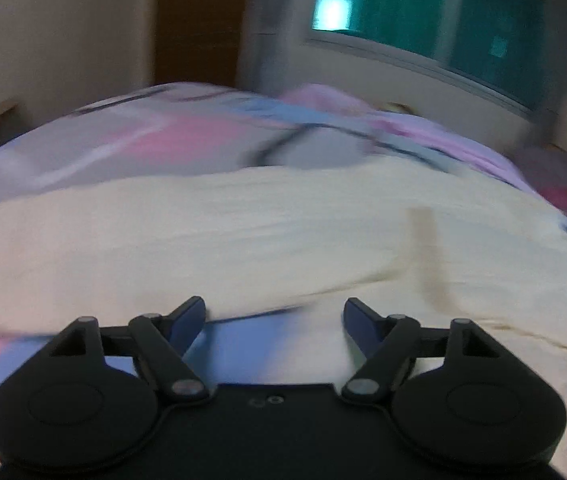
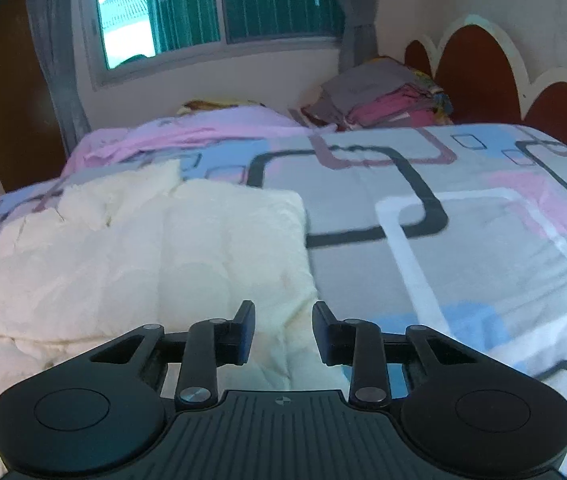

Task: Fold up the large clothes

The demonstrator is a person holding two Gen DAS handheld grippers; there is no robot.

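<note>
A large cream-white garment (image 1: 243, 232) lies spread on a bed with a patterned pink, blue and grey cover (image 1: 131, 148). In the blurred left wrist view, my left gripper (image 1: 274, 312) is wide open and empty, just above the garment's near edge. In the right wrist view the same garment (image 2: 143, 248) lies crumpled at the left, its right edge folded straight. My right gripper (image 2: 283, 320) is open and empty, hovering over the garment's right edge where it meets the bed cover (image 2: 463, 240).
A stack of folded clothes (image 2: 387, 96) sits at the far end of the bed by the red and white headboard (image 2: 479, 68). A pink sheet (image 2: 203, 128) is bunched under the window (image 2: 219, 8). A wooden door (image 1: 199, 20) stands behind the bed.
</note>
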